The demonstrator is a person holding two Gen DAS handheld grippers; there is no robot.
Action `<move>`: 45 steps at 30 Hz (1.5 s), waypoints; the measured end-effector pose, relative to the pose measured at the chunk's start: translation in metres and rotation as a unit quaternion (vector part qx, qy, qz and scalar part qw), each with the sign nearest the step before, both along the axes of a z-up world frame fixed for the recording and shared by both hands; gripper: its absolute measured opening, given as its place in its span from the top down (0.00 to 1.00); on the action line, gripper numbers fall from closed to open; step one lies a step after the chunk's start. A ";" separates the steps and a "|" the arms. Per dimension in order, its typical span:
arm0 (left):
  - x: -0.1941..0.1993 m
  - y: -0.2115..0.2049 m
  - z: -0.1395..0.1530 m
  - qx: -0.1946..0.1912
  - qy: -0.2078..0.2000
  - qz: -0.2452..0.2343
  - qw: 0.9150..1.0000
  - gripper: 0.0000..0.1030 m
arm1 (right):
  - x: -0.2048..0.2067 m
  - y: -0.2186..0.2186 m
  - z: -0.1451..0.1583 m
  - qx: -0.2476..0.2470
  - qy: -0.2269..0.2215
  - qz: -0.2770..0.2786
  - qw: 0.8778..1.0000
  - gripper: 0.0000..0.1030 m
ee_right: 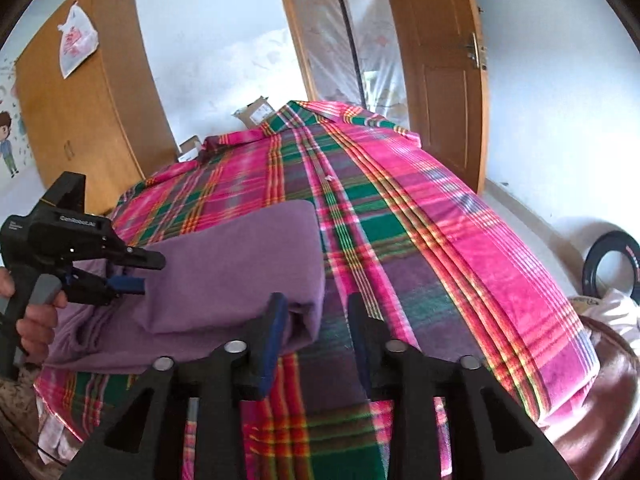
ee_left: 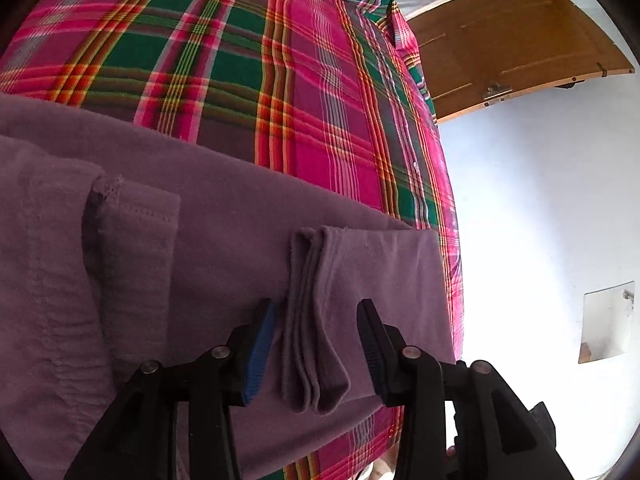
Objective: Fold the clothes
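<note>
The purple garment point(ee_right: 224, 272) lies folded over near the bed's point(ee_right: 460, 248) front edge. The left gripper point(ee_left: 316, 336) stands wide astride a bunched cuff point(ee_left: 312, 320); the right gripper point(ee_right: 316, 316) gapes empty at the garment's corner. Judging by this, folding is underway; another fold needs firm pinches.

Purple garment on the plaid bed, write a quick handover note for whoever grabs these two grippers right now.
Left gripper: open, fingers straddling a folded layered edge of the purple garment, not clamped.
Right gripper: open, holding nothing, at the garment's near right corner, over the plaid bedspread.
Garment: lies partly folded near the front edge of the bed, a top layer already laid over; more loose fabric bunches under the left gripper's side.
Left to do: probably close on the edges, make the remaining folds and smooth the result.
</note>
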State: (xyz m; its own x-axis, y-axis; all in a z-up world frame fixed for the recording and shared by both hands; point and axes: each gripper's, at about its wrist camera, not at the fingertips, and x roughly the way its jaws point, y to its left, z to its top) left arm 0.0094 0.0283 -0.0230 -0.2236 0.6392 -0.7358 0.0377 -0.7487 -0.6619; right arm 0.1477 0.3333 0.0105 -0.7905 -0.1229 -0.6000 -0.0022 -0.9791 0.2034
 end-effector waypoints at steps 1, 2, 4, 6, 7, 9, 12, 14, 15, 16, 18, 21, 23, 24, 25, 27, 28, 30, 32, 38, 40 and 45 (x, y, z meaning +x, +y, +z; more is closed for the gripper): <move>0.001 0.000 0.000 0.000 -0.001 0.001 1.000 0.59 | 0.000 0.000 -0.001 -0.002 0.000 0.003 1.000 0.59; 0.002 0.000 0.000 0.000 -0.002 0.002 1.000 0.59 | 0.001 0.000 -0.002 -0.003 0.000 0.006 1.000 0.59; 0.004 -0.002 -0.002 0.003 -0.004 0.007 1.000 0.59 | 0.001 -0.003 -0.004 0.001 0.000 0.016 1.000 0.58; 0.007 -0.004 -0.004 0.008 -0.005 0.008 1.000 0.59 | 0.001 -0.008 -0.007 0.019 -0.005 0.020 1.000 0.58; 0.008 -0.004 -0.005 0.011 -0.006 0.009 1.000 0.59 | 0.000 -0.009 -0.008 0.026 -0.007 0.022 0.999 0.58; 0.008 -0.003 -0.006 0.015 -0.010 0.010 1.000 0.66 | 0.000 -0.010 -0.011 0.027 -0.011 0.022 0.999 0.58; 0.008 -0.003 -0.011 0.017 -0.017 0.011 1.000 0.77 | 0.000 -0.007 -0.014 0.020 -0.016 0.017 1.000 0.58; 0.008 -0.004 -0.014 0.020 -0.018 0.008 1.000 0.86 | -0.001 -0.006 -0.016 0.016 -0.017 0.016 1.000 0.58; 0.008 -0.004 -0.016 0.025 -0.019 0.005 0.999 0.89 | -0.001 -0.007 -0.016 0.015 -0.017 0.016 1.000 0.58; 0.008 -0.005 -0.018 0.031 -0.021 0.005 0.999 0.89 | 0.000 -0.007 -0.016 0.015 -0.018 0.016 1.000 0.58; 0.012 -0.008 -0.018 0.033 -0.015 0.000 0.999 0.90 | -0.001 -0.008 -0.017 0.014 -0.018 0.017 1.000 0.58; 0.011 -0.008 -0.018 0.032 -0.015 -0.002 0.999 0.90 | -0.004 -0.011 -0.018 0.014 -0.018 0.022 0.999 0.58; 0.014 -0.009 -0.020 0.025 -0.021 -0.003 0.999 0.90 | -0.005 -0.012 -0.019 0.021 -0.020 0.023 0.999 0.58; 0.018 -0.009 -0.020 0.024 -0.020 -0.004 0.999 0.86 | -0.005 -0.013 -0.019 0.025 -0.021 0.022 0.999 0.58; 0.018 -0.007 -0.019 0.022 -0.018 -0.007 1.000 0.84 | -0.004 -0.013 -0.020 0.029 -0.022 0.021 0.999 0.58; 0.019 -0.004 -0.017 0.019 -0.014 -0.012 1.000 0.76 | -0.004 -0.014 -0.021 0.031 -0.022 0.022 0.999 0.58; 0.018 -0.002 -0.017 0.019 -0.014 -0.014 1.000 0.75 | -0.004 -0.014 -0.021 0.031 -0.023 0.022 0.999 0.58; 0.016 0.001 -0.016 0.020 -0.014 -0.019 1.000 0.75 | -0.004 -0.014 -0.021 0.032 -0.023 0.019 0.999 0.58; 0.015 -0.001 -0.017 0.026 -0.014 -0.026 0.999 0.87 | -0.004 -0.013 -0.021 0.033 -0.024 0.015 0.999 0.58; 0.017 -0.012 -0.011 0.060 -0.004 -0.020 0.998 0.91 | -0.005 -0.014 -0.019 0.037 -0.020 0.014 0.999 0.58; 0.018 -0.013 -0.002 0.073 0.004 -0.021 0.997 0.91 | -0.005 -0.016 -0.019 0.042 -0.018 0.017 0.999 0.58; 0.020 -0.014 0.019 0.105 0.025 -0.025 0.994 0.91 | -0.009 -0.021 -0.022 0.058 -0.017 0.015 0.998 0.58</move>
